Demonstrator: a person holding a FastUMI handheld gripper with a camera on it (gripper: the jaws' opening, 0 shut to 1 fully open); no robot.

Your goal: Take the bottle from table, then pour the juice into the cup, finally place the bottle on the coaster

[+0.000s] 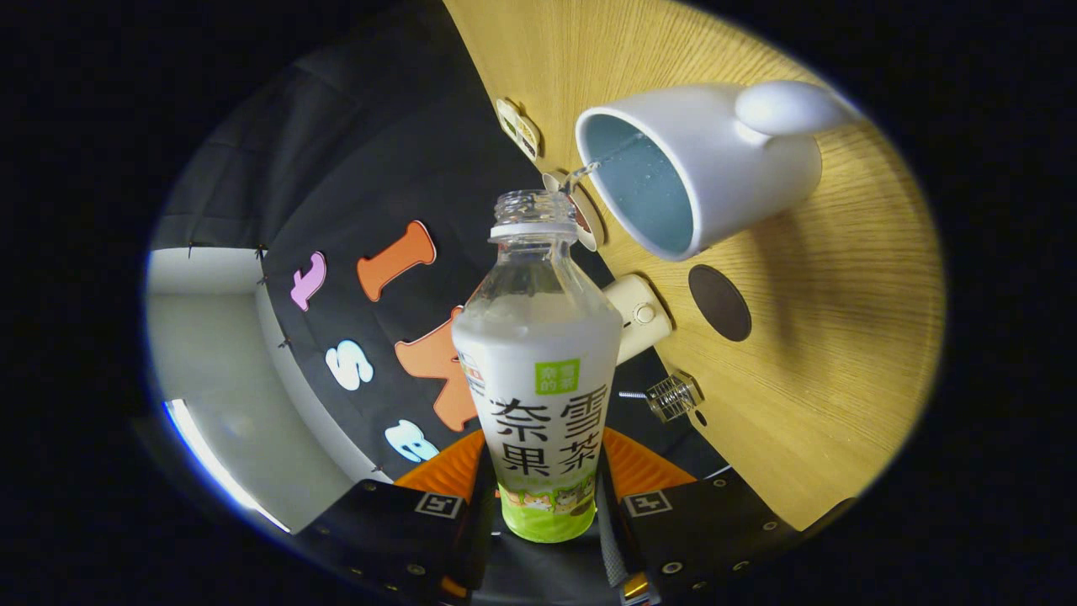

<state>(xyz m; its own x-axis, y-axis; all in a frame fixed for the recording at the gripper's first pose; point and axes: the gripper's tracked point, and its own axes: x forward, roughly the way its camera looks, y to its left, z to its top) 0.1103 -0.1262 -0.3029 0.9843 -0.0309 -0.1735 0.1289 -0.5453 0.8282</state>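
Between the two fingers of the gripper (545, 505), a clear plastic bottle (538, 370) is clamped at its base, both fingers pressing its lower label from either side. Its uncapped neck points to 12 o'clock from the fingers, and the whole scene is rolled, so the wooden table (841, 353) stands as a slanted wall on the 3 o'clock side. A thin stream of clear liquid leaves the bottle mouth toward 1 o'clock and enters the white cup (715, 168), whose pale blue interior faces the bottle and whose handle lies at the cup's 2 o'clock. A dark round coaster (719, 303) lies on the table just past the cup at its 6 o'clock, apart from it. Near the table edge sit a cream cylindrical object (639, 316) beside the bottle's shoulder, a small clear ribbed item (673, 396) at 5 o'clock of it, and two small tags (517, 128) at the bottle's 12 o'clock.
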